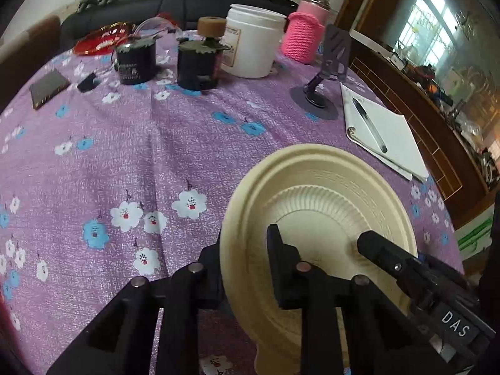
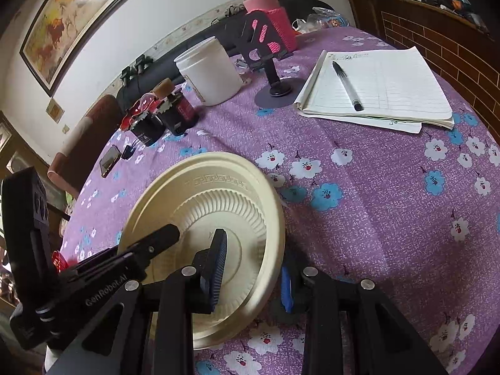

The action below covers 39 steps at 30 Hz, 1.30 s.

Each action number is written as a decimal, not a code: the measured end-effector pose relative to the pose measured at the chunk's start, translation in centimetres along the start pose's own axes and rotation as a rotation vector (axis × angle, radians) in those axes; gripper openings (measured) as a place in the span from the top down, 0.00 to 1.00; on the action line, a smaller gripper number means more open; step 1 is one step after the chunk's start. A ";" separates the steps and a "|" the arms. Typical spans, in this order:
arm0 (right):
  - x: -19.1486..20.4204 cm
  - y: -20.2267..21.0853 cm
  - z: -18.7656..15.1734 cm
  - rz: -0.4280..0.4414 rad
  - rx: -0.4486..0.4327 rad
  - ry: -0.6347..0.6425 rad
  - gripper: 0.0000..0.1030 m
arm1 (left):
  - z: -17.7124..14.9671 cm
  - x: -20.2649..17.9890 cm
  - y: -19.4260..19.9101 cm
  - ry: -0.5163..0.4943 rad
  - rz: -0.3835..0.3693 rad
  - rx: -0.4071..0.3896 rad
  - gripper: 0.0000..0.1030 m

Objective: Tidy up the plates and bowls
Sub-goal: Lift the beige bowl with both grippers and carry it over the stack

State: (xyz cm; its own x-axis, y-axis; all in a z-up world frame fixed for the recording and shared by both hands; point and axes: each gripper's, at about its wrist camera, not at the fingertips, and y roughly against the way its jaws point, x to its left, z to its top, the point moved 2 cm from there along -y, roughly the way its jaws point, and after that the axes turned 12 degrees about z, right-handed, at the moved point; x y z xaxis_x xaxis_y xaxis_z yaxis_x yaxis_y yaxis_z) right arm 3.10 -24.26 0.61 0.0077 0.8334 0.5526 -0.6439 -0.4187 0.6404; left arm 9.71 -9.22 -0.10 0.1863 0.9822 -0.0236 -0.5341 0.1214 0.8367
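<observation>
risk: the cream plate (image 1: 315, 193) is pinched at opposite rims and lifted, tilted, above the surface (image 1: 125, 143); uneven pull could flex it and slip one rim free. left claw (image 1: 247, 268) is closed on its near rim, one finger inside the dish. right claw (image 2: 253, 265) clamps the opposite rim likewise.

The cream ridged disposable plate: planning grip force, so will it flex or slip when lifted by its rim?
The cream ridged disposable plate looks thin and moulded, so probably light and bendy. Its rim sits between the left tongs, which may dent it. The glossy surface could slip.
</observation>
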 end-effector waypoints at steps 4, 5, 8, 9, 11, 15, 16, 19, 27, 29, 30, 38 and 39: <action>-0.1 -0.1 0.0 0.004 -0.002 -0.005 0.74 | 0.0 -0.2 0.9 -0.027 0.043 -0.053 0.80; -0.1 -0.2 -0.1 0.009 0.000 -0.007 0.75 | 0.0 -0.2 1.0 -0.030 0.051 -0.060 0.80; 0.1 -0.4 -0.2 0.001 0.003 0.003 0.75 | 0.0 -0.2 1.2 -0.045 0.073 -0.074 0.80; 0.1 -0.4 -0.2 -0.002 0.004 0.008 0.75 | -0.1 -0.2 1.2 -0.049 0.079 -0.076 0.80; 0.1 -0.4 -0.2 -0.003 0.003 0.010 0.75 | 0.0 -0.2 1.3 -0.055 0.081 -0.078 0.81; 0.1 -0.6 -0.2 -0.012 0.001 0.013 0.74 | 0.0 -0.2 1.5 -0.070 0.099 -0.091 0.87; 0.1 -0.6 -0.2 -0.010 0.001 0.014 0.73 | -0.1 -0.2 1.5 -0.073 0.107 -0.095 0.87; 0.2 -0.6 -0.2 -0.015 -0.002 0.024 0.73 | -0.1 -0.3 1.4 -0.076 0.119 -0.095 0.86; 0.2 -0.9 -0.3 -0.018 0.005 0.028 0.73 | -0.4 -0.1 0.8 -0.067 0.117 -0.074 0.86; 0.2 -1.0 -0.3 -0.021 0.007 0.029 0.73 | -0.4 -0.1 0.8 -0.067 0.118 -0.075 0.86; 0.2 -1.0 -0.3 -0.022 0.008 0.031 0.73 | -0.4 -0.1 0.9 -0.068 0.118 -0.075 0.86; 0.4 -1.5 -0.4 -0.017 0.020 0.049 0.73 | -0.5 -0.1 0.8 -0.069 0.114 -0.076 0.85; 0.5 -1.5 -0.4 -0.018 0.021 0.053 0.74 | -0.5 -0.1 0.8 -0.070 0.112 -0.076 0.85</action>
State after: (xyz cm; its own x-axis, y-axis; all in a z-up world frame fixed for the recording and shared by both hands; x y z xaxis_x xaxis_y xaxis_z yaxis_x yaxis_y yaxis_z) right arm 3.73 -23.06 -0.31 -0.0218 0.8586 0.5121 -0.6282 -0.4102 0.6611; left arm 8.86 -9.20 0.32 0.1777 0.9781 0.1085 -0.6150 0.0243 0.7881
